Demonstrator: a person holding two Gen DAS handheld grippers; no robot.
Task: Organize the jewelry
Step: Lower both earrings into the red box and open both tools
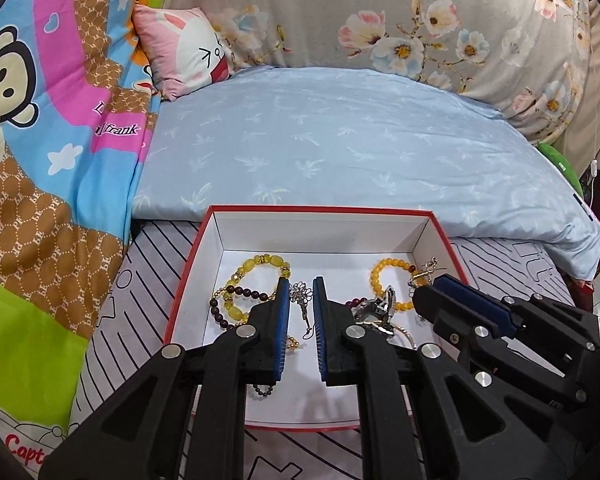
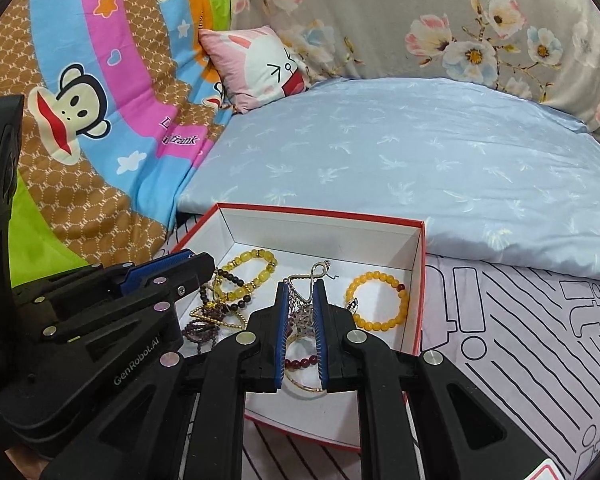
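Both grippers hang nearly closed and empty over the red box [image 1: 188,276]; the silver earring [image 1: 303,302] runs twelve-to-six between the left gripper [image 1: 301,292] fingers, nearer than the right gripper [image 2: 301,298].

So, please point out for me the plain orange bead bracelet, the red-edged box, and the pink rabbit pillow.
Orange bead bracelet [image 2: 380,300]: right wrist view, point on its lower right beads.
Red-edged box [image 2: 320,236]: right wrist view, on the far inner wall.
Pink rabbit pillow [image 1: 188,50]: left wrist view, on the white rabbit face.
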